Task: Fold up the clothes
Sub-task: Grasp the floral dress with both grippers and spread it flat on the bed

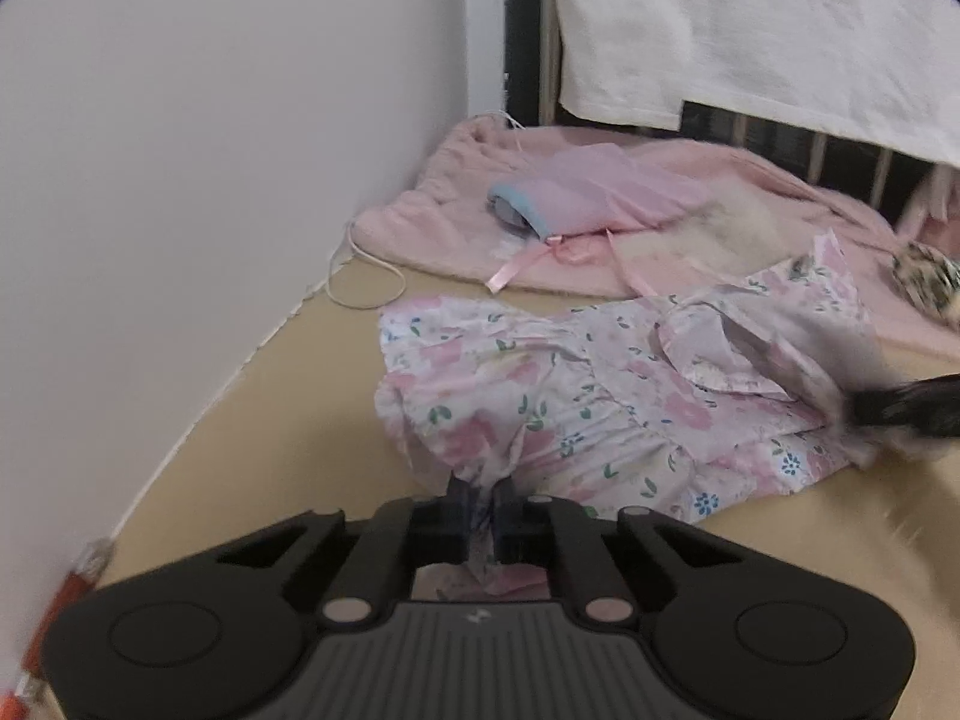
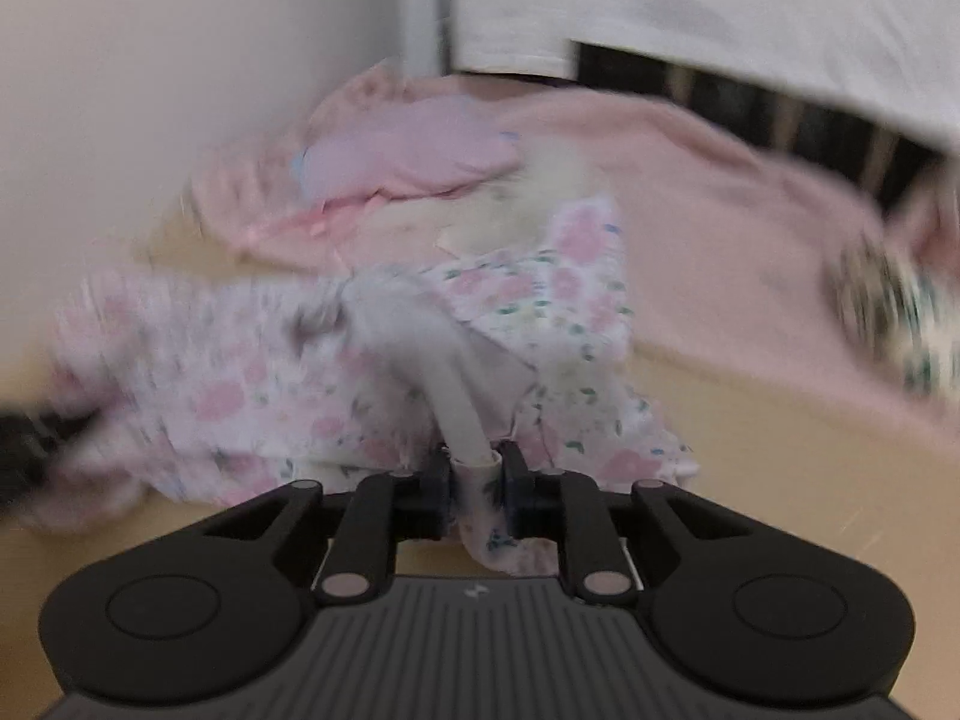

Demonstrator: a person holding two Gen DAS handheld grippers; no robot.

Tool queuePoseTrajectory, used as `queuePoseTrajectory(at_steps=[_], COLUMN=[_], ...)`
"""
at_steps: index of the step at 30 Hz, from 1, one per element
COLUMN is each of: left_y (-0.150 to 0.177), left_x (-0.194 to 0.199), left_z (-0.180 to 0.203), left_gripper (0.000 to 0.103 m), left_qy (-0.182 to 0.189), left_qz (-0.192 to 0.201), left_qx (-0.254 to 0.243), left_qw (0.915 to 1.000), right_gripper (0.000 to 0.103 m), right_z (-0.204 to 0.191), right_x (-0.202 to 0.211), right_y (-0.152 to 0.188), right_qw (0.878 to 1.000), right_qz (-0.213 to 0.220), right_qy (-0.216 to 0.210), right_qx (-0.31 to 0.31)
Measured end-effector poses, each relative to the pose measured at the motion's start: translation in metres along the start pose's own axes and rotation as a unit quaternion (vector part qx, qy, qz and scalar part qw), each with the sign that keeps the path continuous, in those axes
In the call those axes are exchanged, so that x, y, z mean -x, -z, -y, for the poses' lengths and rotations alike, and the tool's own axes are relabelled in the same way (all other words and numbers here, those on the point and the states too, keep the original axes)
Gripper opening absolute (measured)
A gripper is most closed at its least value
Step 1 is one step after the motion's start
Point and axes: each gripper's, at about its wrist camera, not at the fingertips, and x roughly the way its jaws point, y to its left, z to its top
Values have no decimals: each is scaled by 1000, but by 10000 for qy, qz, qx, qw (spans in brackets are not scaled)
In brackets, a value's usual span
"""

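A: Where's your garment?

B: Your floral dress (image 1: pixel 606 396) lies crumpled on the tan mat (image 1: pixel 252 444), its long axis running across the left wrist view, one end near the wall (image 1: pixel 180 180), the other toward the right edge. You can't tell neck from hem; too bunched.

A: And your claws?

B: Your left gripper (image 1: pixel 480 495) is clenched on a pinch of the dress at its near edge, fabric squeezed between the two fingers (image 1: pixel 459 504). Your right gripper (image 2: pixel 477 468) is clamped on a pale strip of the same dress (image 2: pixel 456 324), a rolled band rising from between the fingers. Your right view is heavily motion-blurred.

A: Any writing?

B: Only a small pale logo on your gripper body (image 1: pixel 478 617); you can't read it. No readable labels on the dress.

A: Around it?

B: Beyond the dress, a pink blanket (image 1: pixel 690 180) lies on the mat, with a folded pink piece with blue trim (image 1: pixel 570 198) on it and a pink ribbon (image 1: pixel 510 270) trailing off. A white cord (image 1: pixel 366 264) runs beside the wall. A white towel (image 1: pixel 750 30) hangs over dark rails (image 1: pixel 840 162) behind. A patterned bundle (image 1: pixel 927 285) sits at the far right. Something orange (image 1: pixel 66 600) is at the lower left edge.
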Motion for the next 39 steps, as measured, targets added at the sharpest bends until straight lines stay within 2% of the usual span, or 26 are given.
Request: queuePoseTrajectory(at_steps=[3,6,9,12,13,14,15,16,17,18,19,20,22,23,24,25,26,27,28,29,30,31,33,34,37,39], left_y=[24,47,66,79,83,87,88,89,90,89,87,86,83,83,83,84,84,83,83,82,82,82,82,82,82,82], left_x=[44,87,109,116,117,118,126,134,142,153,166,178,186,182,172,161,149,141,133,126,122,119,123,126,134,129], left_z=[-3,-1,8,10,11,11,13,15,18,22,27,31,46,55,62,69,76,75,73,71,66,62,55,51,41,52], left_gripper=[3,3,3,4,8,16,20,31,41,45,56,70,84,84,84,79,68,62,53,53,53,54,54,57,85,85], left_qy=[357,582,367,197,152,107,11,-92,-195,123,494,865,1587,1885,1922,1926,1928,1857,1775,1694,1670,1654,1916,2056,2471,2498], left_qz=[150,354,449,414,396,379,448,528,608,800,1006,1209,1365,1344,1187,1014,841,697,556,416,338,267,278,288,316,277], left_qx=[-196,-391,-562,-543,-511,-480,-551,-634,-718,-838,-962,-1084,-1520,-1790,-1991,-2181,-2369,-2370,-2347,-2324,-2269,-2211,-2246,-2268,-2329,-2861], left_qw=[9991,9969,9967,9975,9978,9981,9975,9965,9954,9932,9890,9829,9660,9562,9536,9514,9485,9511,9541,9569,9589,9608,9550,9516,9400,9246], right_gripper=[11,11,10,11,14,24,31,44,51,54,64,71,74,74,73,58,9,4,3,3,3,9,40,57,57,59], right_z=[33,69,116,147,152,153,149,144,133,123,112,99,71,60,49,46,50,56,73,90,114,140,190,201,184,146], right_x=[75,167,227,257,264,271,281,291,297,304,310,306,295,283,270,252,237,224,220,217,218,219,222,226,251,255], right_y=[36,87,148,210,225,238,247,254,253,252,250,242,227,220,213,207,200,194,186,180,176,175,184,188,205,203], right_qw=[9907,9621,9252,9156,9146,9126,9119,9128,9263,9381,9495,9645,9797,9841,9877,9914,9936,9946,9896,9827,9710,9514,9044,8957,9161,9578], right_qz=[282,871,1350,1555,1506,1462,1518,1579,1674,1766,1824,1706,1462,1315,1163,993,812,675,790,928,1207,1490,1681,1588,1806,1618], right_qy=[-947,-1817,-1827,-43,609,1180,1483,1704,1464,1221,931,402,-344,-492,-599,-477,-360,-278,-391,-460,-258,74,624,847,1051,526], right_qx=[-935,-1836,-3039,-3707,-3703,-3631,-3512,-3360,-3042,-2719,-2378,-1974,-1331,-1090,-858,-708,-695,-742,-1134,-1538,-2049,-2694,-3871,-4065,-3423,-2316])
